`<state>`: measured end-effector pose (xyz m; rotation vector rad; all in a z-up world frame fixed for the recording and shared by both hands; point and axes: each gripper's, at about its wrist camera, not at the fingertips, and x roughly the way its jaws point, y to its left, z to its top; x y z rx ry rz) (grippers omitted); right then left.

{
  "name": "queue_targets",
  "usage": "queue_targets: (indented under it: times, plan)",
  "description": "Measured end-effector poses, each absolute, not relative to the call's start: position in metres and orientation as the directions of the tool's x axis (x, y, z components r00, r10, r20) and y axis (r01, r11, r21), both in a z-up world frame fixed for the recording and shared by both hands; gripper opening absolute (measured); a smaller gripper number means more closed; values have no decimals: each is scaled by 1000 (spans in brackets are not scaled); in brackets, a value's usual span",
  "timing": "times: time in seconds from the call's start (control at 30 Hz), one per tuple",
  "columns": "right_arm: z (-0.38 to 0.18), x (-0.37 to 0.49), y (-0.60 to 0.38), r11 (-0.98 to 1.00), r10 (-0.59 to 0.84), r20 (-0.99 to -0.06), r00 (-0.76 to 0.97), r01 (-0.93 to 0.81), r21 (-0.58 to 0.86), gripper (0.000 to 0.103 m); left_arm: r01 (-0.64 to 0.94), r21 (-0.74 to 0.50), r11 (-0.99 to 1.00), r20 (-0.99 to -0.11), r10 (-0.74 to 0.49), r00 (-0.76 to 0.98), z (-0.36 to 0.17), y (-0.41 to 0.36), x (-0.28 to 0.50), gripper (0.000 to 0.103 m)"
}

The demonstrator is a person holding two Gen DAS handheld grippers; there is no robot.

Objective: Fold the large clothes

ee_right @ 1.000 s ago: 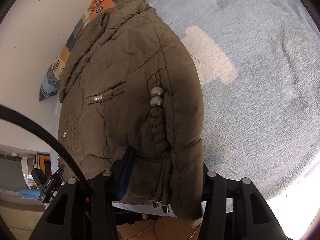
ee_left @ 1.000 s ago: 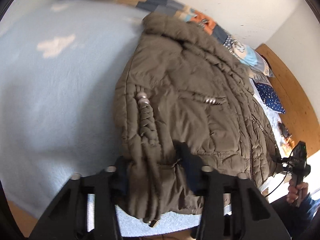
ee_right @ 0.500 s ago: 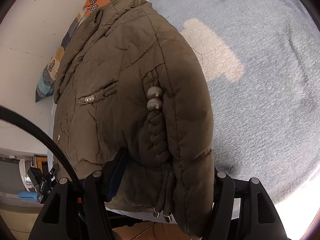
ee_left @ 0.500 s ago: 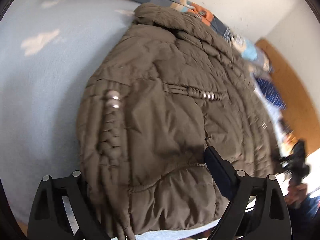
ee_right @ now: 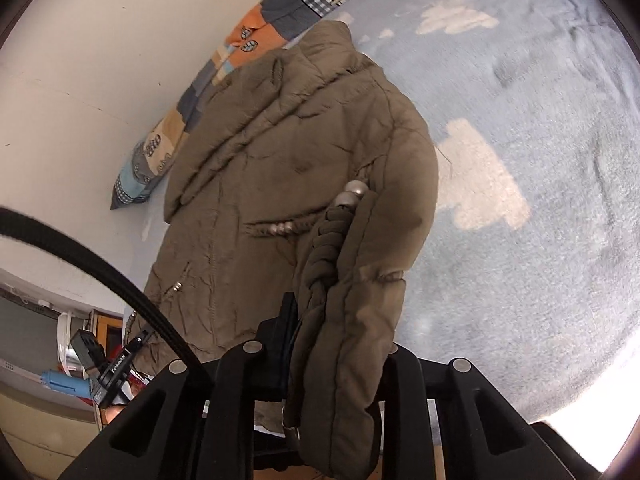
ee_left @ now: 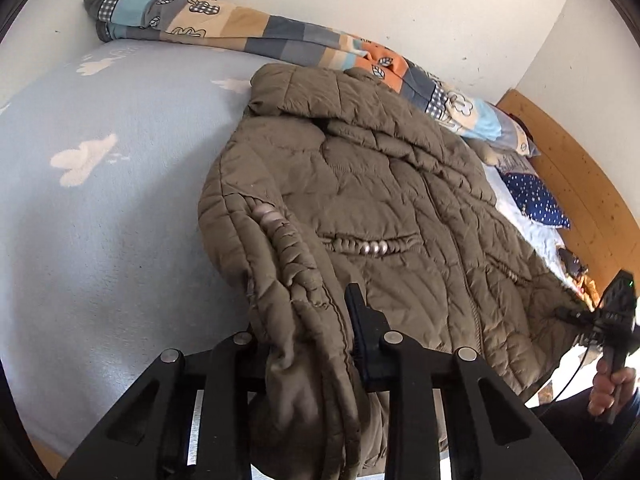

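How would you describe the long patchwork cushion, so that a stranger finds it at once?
Start at the light blue fleece blanket. Along its far edge, against the white wall, lies the long patchwork cushion, behind the olive quilted jacket. Only it has orange, beige and grey squares.

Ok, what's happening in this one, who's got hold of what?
A person is folding a brown quilted jacket on a bed with a light blue cloud-print blanket. Each hand holds a two-finger tool. The left tool is shut on the jacket's hem by the braided cord, and the right tool is shut on a bunched piece of the jacket's edge in the same way. The rest of the jacket lies spread on the blanket, its collar towards a patchwork quilt along the wall.
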<state>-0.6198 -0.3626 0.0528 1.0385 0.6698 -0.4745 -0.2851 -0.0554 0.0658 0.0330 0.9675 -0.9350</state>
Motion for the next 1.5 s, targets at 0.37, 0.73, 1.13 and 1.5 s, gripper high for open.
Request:
queue_targets:
  times: [0.37,0.73,1.13,1.5]
  plan:
    - [22,-627,-366,380,-28,-671,741,629,678,24,609,-318,726,-773,-570,277,76,-71,-291,26]
    - [21,-628,-368,372,-11,-667,745,622,689,28,627,-343,699,-769,-592,240,52,-54,-282,31]
    - [17,-631,-368,389,-34,-680,732,636,666,19,688,-238,685,-757,-575,310,51,-53,-296,18]
    - [53,-649,-353,460,-111,-592,798,569,681,18,665,-312,679,-707,-633,315,80,-30,-301,17]
